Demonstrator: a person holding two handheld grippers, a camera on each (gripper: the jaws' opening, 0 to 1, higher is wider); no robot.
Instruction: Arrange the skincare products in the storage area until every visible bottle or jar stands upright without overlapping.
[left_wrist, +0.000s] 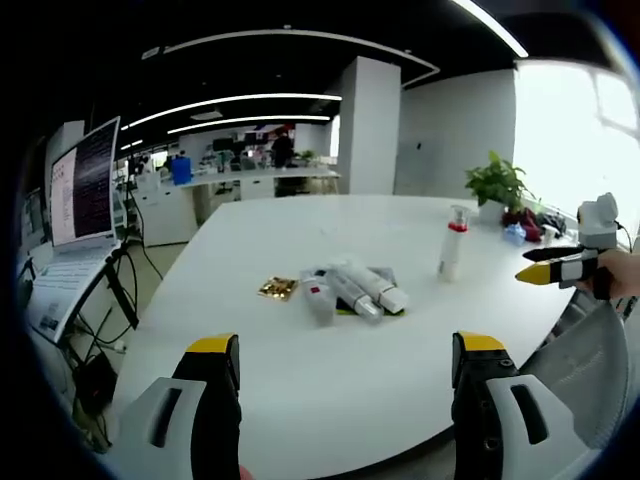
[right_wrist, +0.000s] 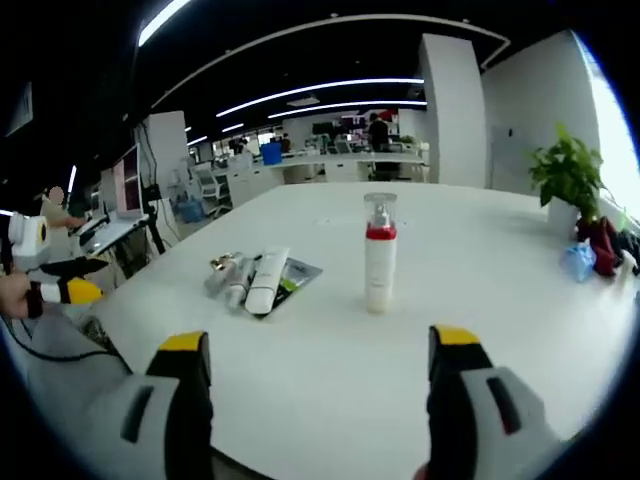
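Table: a broad, smooth white tabletop (left_wrist: 330, 330) with a rounded edge, matte and bare in front.
Upright bottle: a slim white plastic pump bottle with a red collar and clear cap (right_wrist: 379, 254), standing alone near the table's middle, well apart from the lying pile.
Lying tubes: a cluster of soft white squeeze tubes (left_wrist: 355, 288) resting flat, side by side and overlapping, on a thin grey-and-green sachet (right_wrist: 298, 274).
Gold packet: a small crinkled gold foil packet (left_wrist: 278, 288), just beside the tubes (shiny, flat).
Left gripper (left_wrist: 340, 400): black jaws with yellow tips, spread wide, holding nothing.
Right gripper (right_wrist: 320, 400): likewise parted and empty, facing the bottle.
Backdrop: a leafy green potted plant (left_wrist: 497, 183); an open laptop (left_wrist: 75, 205) on a stand.
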